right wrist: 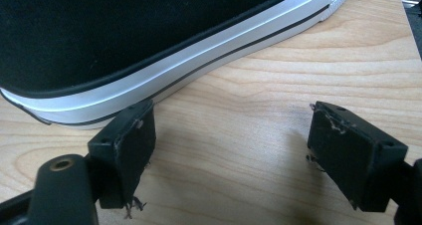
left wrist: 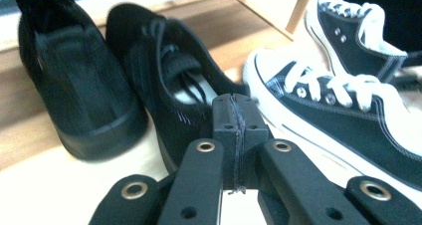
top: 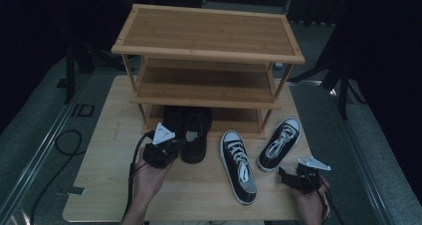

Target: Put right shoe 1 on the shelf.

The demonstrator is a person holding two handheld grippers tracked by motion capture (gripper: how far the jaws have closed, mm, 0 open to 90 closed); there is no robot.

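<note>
A three-shelf wooden shoe rack (top: pixel 206 51) stands on the wooden table (top: pixel 199 195). Two black shoes (top: pixel 196 135) (top: pixel 173 118) sit at its bottom shelf, heels toward me. Two black-and-white laced sneakers (top: pixel 239 165) (top: pixel 279 144) lie on the table to their right. My left gripper (top: pixel 180 145) is just behind the nearer black shoe's heel. In the left gripper view its jaws (left wrist: pixel 234 120) are pressed together with nothing between them, right at the black shoe (left wrist: pixel 169 85). My right gripper (top: pixel 282 175) rests open by the sneakers. One of its pads (right wrist: pixel 129 145) is close to a sneaker's white sole (right wrist: pixel 164 80).
The rack's middle shelf (top: pixel 204 88) and top shelf carry nothing. Bare tabletop (right wrist: pixel 249 110) lies between the right gripper's jaws. A black cable (top: pixel 64 145) loops on the grey floor left of the table. Dark stands rise at both sides.
</note>
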